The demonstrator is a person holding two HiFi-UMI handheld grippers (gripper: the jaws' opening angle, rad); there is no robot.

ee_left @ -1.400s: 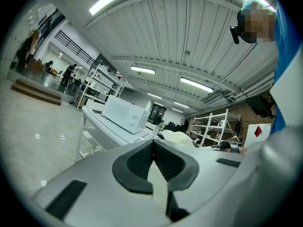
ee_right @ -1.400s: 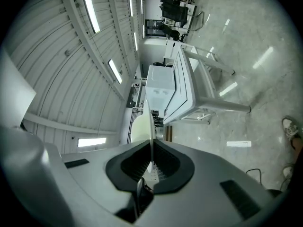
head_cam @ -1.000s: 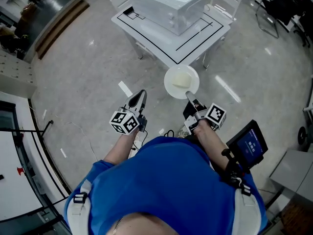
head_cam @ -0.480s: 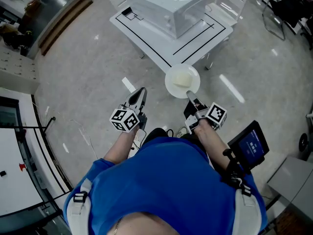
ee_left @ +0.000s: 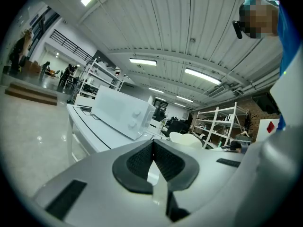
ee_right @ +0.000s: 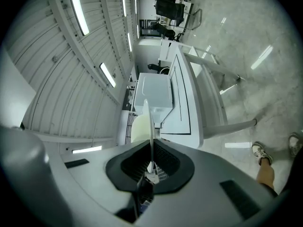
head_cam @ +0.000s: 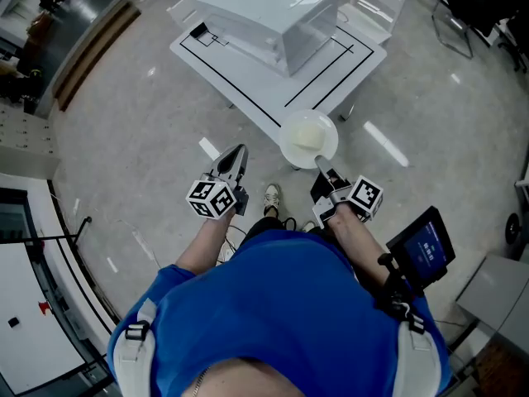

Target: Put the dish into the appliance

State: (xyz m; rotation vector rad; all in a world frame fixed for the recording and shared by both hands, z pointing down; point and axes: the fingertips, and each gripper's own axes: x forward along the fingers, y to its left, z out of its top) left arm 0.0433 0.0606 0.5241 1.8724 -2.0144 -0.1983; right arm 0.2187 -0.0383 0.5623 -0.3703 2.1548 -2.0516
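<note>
Dish [head_cam: 289, 145]: white plate held in the air over the floor [head_cam: 149, 139], just short of the tabletop [head_cam: 331, 69] corner; not yet at the appliance [head_cam: 269, 11].
Dish contents: one pale yellowish lump [head_cam: 308, 133] near the middle, apparently loose.
Right gripper [head_cam: 321, 167]: pinching the dish's near rim, which is its only support.
Left gripper [head_cam: 238, 157]: pressed together with nothing in it, out beside the dish.
Appliance: white box on the tabletop with two knobs [ee_left: 136, 113] on the front; the door [ee_left: 114, 110] looks shut and the inside is hidden.
Risk, tilt: held by one edge, the far side may sag, and the lump could slide off onto the floor.
Risk, slip: a jolt could twist the thin rim loose.
Risk, knock: the dish could strike the tabletop edge on approach.
Risk, door: if it is shut, the left gripper must open it first, or the dish will hit it.
</note>
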